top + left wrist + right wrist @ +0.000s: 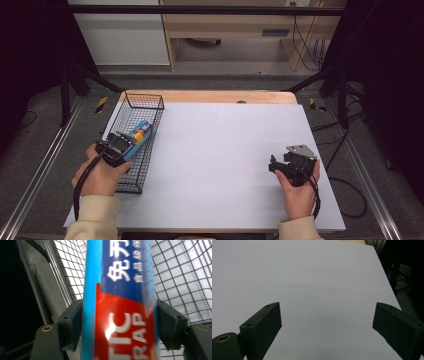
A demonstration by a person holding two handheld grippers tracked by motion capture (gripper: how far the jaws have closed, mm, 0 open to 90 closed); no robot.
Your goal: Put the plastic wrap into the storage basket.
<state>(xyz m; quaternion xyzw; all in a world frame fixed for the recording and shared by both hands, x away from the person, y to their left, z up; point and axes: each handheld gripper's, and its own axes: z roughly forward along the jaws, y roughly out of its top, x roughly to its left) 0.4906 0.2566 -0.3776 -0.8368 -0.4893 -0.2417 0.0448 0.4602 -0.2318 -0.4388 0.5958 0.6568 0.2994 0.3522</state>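
In the wire basket (131,150), blue-and-red box (120,305)

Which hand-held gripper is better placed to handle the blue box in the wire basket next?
The left hand-held gripper. Its jaws sit on both sides of the blue box inside the wire basket. The right hand-held gripper is open above the bare white table, far from the basket.

Dim surroundings; glare, close-up blur
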